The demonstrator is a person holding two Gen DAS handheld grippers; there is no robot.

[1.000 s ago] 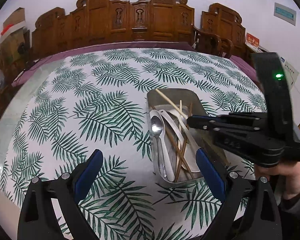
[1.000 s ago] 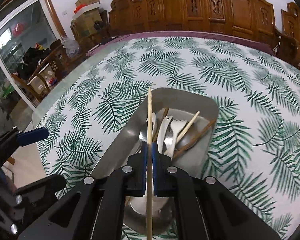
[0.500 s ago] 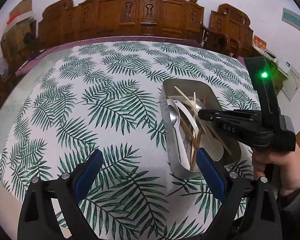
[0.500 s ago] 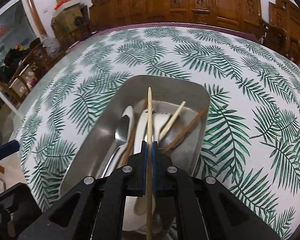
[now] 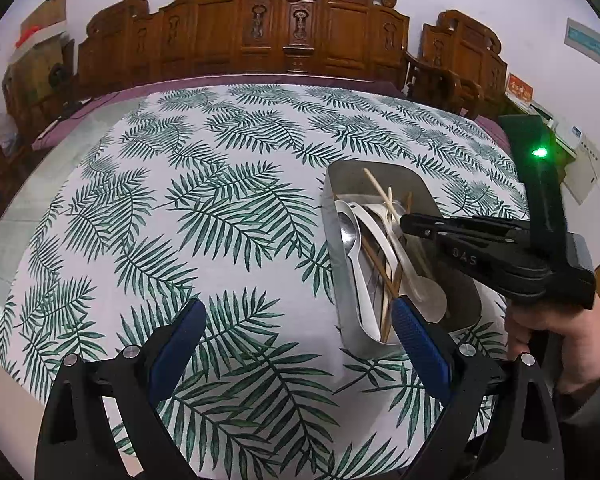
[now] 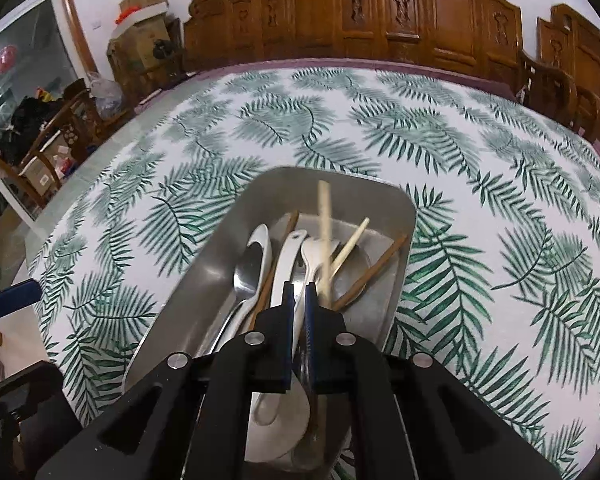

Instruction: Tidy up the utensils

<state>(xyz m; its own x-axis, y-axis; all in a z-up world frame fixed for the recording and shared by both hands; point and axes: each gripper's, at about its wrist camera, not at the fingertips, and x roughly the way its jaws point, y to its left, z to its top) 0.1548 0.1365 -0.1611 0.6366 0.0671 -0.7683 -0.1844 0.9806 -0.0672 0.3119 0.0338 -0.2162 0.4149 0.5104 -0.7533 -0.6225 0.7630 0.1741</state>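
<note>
Several utensils in metal tray [image 6: 204, 280] (right tool [image 6: 299, 292] nearly closed)

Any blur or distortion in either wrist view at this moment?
Right wrist view: the pale chopstick above the metal tray is smeared by motion blur, and the leaf-print tablecloth looks soft. Left wrist view: sharp, the tray's utensils crisp. Both views: strong fisheye bending, the carved wooden chairs curving along the top.

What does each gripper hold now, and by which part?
Left gripper: open, holds nothing. Right gripper: shut. The blurred pale chopstick runs down beside its tips, and whether it is gripped cannot be told.
</note>
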